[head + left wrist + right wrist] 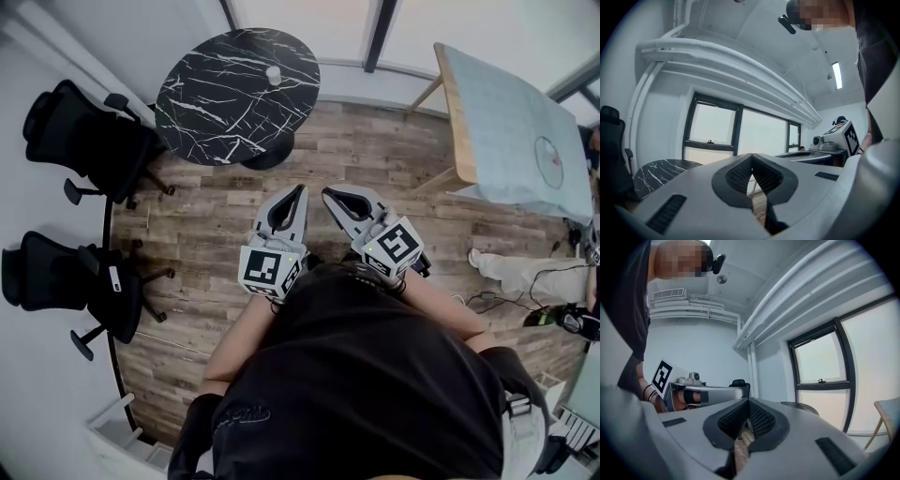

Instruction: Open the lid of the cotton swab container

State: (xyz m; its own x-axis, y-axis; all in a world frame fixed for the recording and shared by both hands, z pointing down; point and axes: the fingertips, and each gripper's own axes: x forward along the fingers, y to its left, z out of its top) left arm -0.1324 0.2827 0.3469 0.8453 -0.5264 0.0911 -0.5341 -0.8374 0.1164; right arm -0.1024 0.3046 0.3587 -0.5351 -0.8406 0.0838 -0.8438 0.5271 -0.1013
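The cotton swab container is probably the small white cylinder point(273, 75) that stands near the far edge of the round black marble-patterned table point(216, 103). It is well apart from both grippers, with bare wooden plank floor point(206, 225) between. It is too small in the head view to show a lid, a hinge or a label.

The left gripper point(301, 188) and the right gripper point(327, 193) are held side by side in front of the person's body and point level, toward the table. In each gripper view the ribbed black pads meet at the tip and nothing is between them, so both pairs of jaws are closed and empty.

I judge the container to be light, stiff plastic with a smooth wall, so it may slide on the polished top or tip over if it is pushed from one side. A good hold would be one gripper across the lower body to keep it steady, and the other at the rim of the lid.

It seems to stand upright, with its long axis vertical and the top upward. Which side the lid opens on cannot be told.
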